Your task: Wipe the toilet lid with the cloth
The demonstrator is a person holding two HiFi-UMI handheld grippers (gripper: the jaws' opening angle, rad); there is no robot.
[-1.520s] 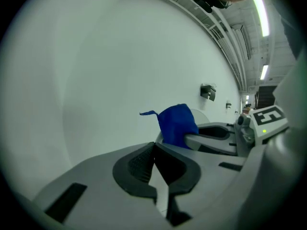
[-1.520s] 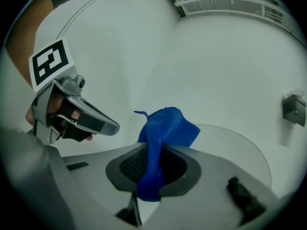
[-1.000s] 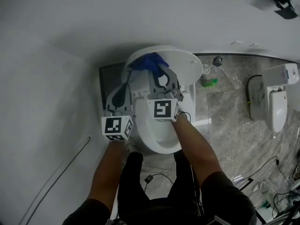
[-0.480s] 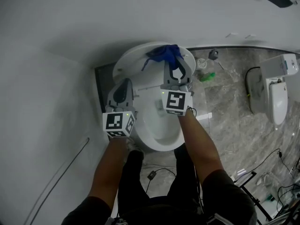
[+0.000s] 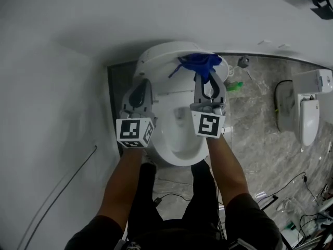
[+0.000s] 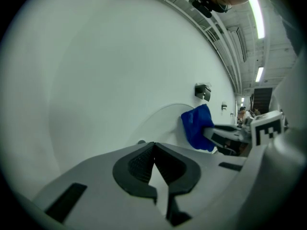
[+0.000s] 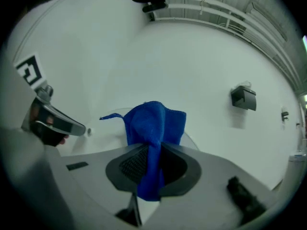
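Observation:
The white toilet lid (image 5: 161, 61) stands raised against the wall, above the open bowl (image 5: 179, 134). A blue cloth (image 5: 200, 61) presses on the lid's upper right part; my right gripper (image 5: 207, 78) is shut on it. The right gripper view shows the cloth (image 7: 153, 128) pinched between the jaws and bunched against the lid (image 7: 108, 128). My left gripper (image 5: 140, 90) hovers by the lid's left side, shut and holding nothing. In the left gripper view its jaws (image 6: 153, 164) meet, with the cloth (image 6: 197, 128) and the right gripper beyond them to the right.
A white wall fills the top and left. Grey marble floor lies to the right with a second white toilet (image 5: 307, 108), a green item (image 5: 234, 86) and a floor drain. Black cables (image 5: 171, 191) trail on the floor near the person's legs.
My right gripper has carried the blue cloth rightward across the lid, from its upper left part to its upper right. The left gripper has barely moved.

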